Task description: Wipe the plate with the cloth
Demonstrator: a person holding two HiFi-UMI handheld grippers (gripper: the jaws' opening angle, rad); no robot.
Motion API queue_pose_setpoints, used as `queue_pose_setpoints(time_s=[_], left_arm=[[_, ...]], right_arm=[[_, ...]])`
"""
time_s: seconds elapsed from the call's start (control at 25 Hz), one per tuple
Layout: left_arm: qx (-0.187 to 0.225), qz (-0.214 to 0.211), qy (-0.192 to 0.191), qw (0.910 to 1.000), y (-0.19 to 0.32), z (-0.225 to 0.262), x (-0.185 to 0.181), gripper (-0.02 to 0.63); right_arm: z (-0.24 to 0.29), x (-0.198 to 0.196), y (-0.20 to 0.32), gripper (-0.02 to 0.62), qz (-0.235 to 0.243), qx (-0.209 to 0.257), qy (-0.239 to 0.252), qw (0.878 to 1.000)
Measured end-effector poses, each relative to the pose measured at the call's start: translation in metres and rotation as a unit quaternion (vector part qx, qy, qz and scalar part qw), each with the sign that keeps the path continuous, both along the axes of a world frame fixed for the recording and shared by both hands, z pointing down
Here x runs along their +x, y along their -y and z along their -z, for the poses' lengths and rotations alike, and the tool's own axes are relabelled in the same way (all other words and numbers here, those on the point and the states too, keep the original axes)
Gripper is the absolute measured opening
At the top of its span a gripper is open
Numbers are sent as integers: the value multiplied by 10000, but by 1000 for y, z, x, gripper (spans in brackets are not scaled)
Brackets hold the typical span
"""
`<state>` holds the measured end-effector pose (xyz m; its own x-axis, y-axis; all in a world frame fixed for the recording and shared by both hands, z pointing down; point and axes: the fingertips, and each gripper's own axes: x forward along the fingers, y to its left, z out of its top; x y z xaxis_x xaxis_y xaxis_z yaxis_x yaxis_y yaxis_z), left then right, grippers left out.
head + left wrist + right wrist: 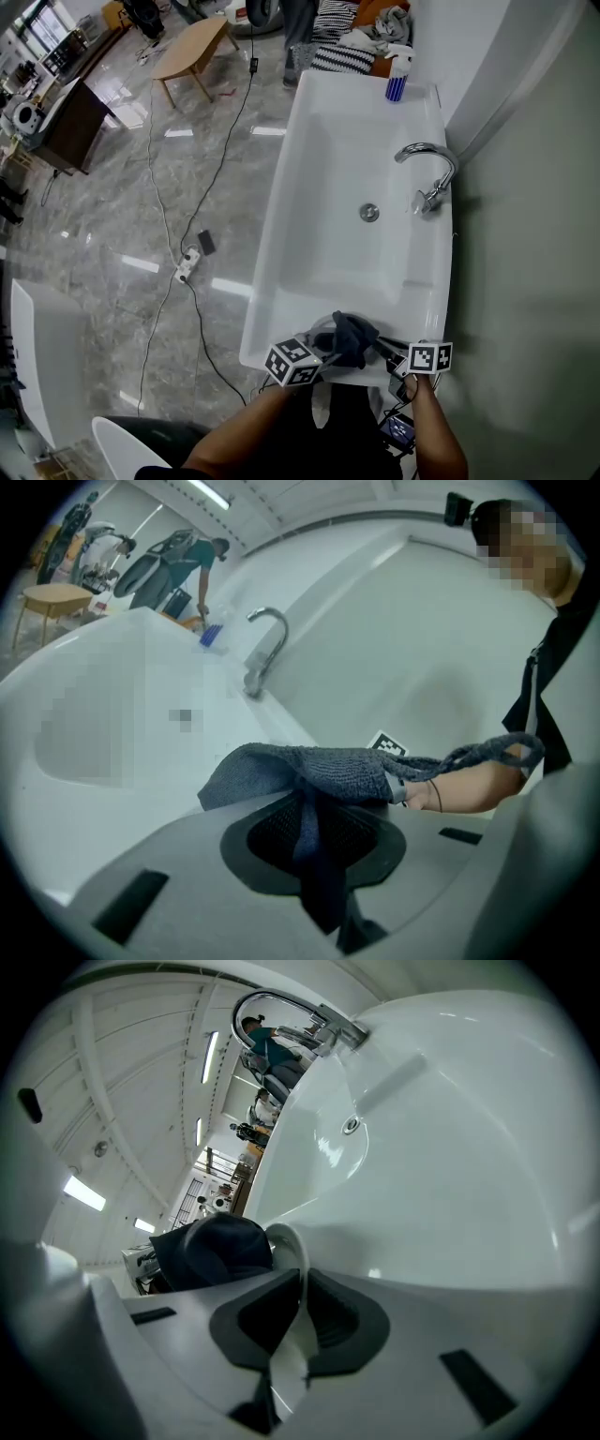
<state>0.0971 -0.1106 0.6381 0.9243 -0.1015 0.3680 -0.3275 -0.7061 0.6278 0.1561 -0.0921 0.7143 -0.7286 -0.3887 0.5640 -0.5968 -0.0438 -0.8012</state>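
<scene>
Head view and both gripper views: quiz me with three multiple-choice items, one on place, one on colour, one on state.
1. Where on the basin is the spray bottle? A) far corner B) near end C) middle
2. What colour is the cloth? A) white B) dark grey C) yellow
3. The right gripper is: A) open B) shut on the plate C) shut on the cloth
Key: 1 A, it stands beyond the faucet; 2 B, grey folds in the left gripper; 3 B, the white rim is pinched in it.
</scene>
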Motion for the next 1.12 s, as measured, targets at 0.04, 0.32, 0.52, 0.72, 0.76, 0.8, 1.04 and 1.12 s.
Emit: queue_pose_setpoints(time_s=[0.04,0.32,0.52,0.72,0.76,0.8,1.04,1.12], left_arm=[[-51,-54,132,9999,-1,-6,7,40],[-528,-336,1032,9927,-1,-41,33,40],[-717,-517,1584,9834,-2,-52,33,40],[-688,-597,1903,9775,-3,-53,14,40],[-683,-586,1956,9766,-2,-53,8,40],[-677,-572,2015,9755,-1,-53,1,40],[-659,-379,2346,9691,7,-53,-50,40],[-665,-274,2404,9680,10,-51,-68,40]], right_arm=[[0,0,0,23,-1,12,6,10000],[2,-4,2,20,44,61,28,10000],[2,-6,0,20,159,46,-53,9998],[1,-6,-2,20,141,-5,-66,9999],[1,-7,-2,20,136,-9,-68,9999],[1,-7,-2,20,133,-13,-70,9999],[1,-7,-1,20,121,-13,-95,9999],[1,-7,-1,20,114,-23,-97,9999]])
